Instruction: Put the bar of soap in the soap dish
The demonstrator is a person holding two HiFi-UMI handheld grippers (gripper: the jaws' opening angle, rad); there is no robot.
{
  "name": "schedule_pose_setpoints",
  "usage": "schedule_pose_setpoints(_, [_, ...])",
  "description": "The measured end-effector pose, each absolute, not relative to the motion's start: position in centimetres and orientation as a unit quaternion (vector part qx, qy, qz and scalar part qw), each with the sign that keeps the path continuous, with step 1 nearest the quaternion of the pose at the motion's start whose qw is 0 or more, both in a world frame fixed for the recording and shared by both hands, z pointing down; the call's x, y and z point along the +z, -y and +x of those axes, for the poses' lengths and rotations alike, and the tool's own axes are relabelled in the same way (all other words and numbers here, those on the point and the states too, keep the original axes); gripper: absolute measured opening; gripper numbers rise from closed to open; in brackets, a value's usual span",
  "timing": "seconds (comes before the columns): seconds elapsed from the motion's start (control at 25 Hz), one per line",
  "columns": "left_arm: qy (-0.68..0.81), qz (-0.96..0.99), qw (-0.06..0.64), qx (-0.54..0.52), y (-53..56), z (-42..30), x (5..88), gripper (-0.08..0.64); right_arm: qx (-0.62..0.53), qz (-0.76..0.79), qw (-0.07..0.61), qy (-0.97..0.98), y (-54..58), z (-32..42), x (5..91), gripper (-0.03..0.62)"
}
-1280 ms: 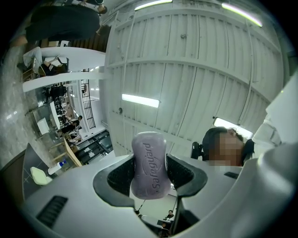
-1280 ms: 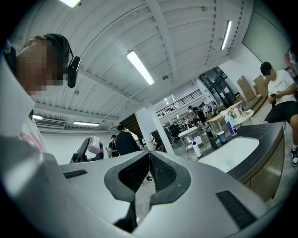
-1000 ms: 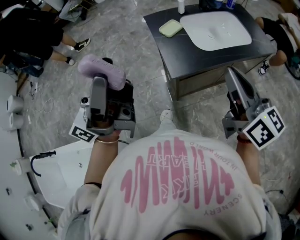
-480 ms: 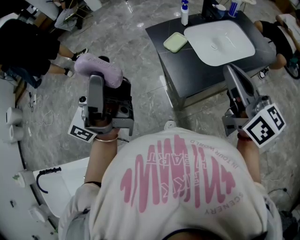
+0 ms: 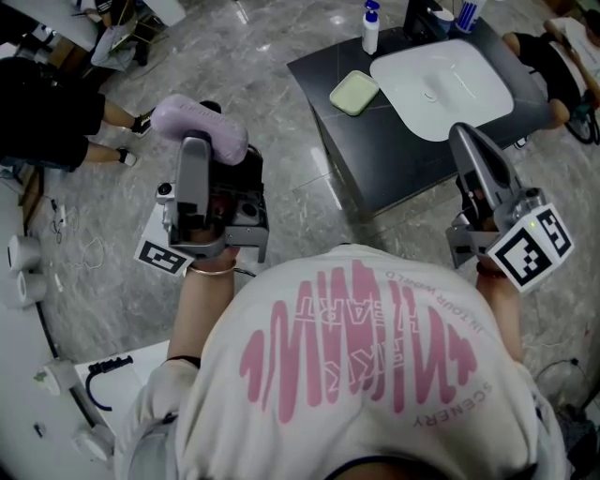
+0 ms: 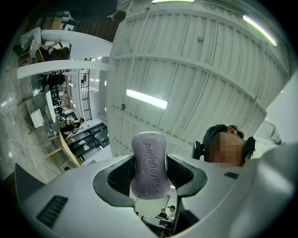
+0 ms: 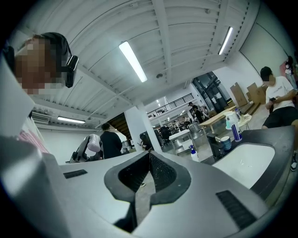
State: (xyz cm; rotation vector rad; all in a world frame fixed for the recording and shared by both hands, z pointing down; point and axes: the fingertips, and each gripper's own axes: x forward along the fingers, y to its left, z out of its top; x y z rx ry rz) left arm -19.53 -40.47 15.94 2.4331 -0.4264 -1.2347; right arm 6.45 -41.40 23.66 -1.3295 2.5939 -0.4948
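Two hand-held grippers are raised in front of the person, one at each side of the head view. At the left, the left gripper (image 5: pixel 195 150) is clamped on one lilac bar of soap (image 5: pixel 201 128). In the left gripper view the bar (image 6: pixel 150 165) stands upright between the two dark pads, one pressed against each side. Further right, one dark counter (image 5: pixel 394 159) stands on the grey marble floor. At its near left corner lies one pale green soap dish (image 5: pixel 354 93), well apart from the soap. One white pump bottle (image 5: pixel 371 26) with a blue top stands behind the dish, and one white basin (image 5: pixel 441 75) sits just beside it. At the far right, the right gripper (image 7: pixel 149 160) has its jaws pressed together with nothing between them.
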Motion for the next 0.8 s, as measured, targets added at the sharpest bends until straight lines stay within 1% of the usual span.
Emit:
schedule_pose_setpoints(0.4, [0.121, 0.883, 0.179, -0.417, 44.5, -19.6, 15.6, 0.213, -0.149, -0.476, 0.091, -0.862, 44.0, 5.9, 23.0, 0.017])
schedule_pose_setpoints(0.8, [0.113, 0.885, 0.195, -0.407, 47.4, -19.3, 17.0, 0.212, -0.153, -0.481, 0.081, -0.86, 46.6, 5.3, 23.8, 0.017])
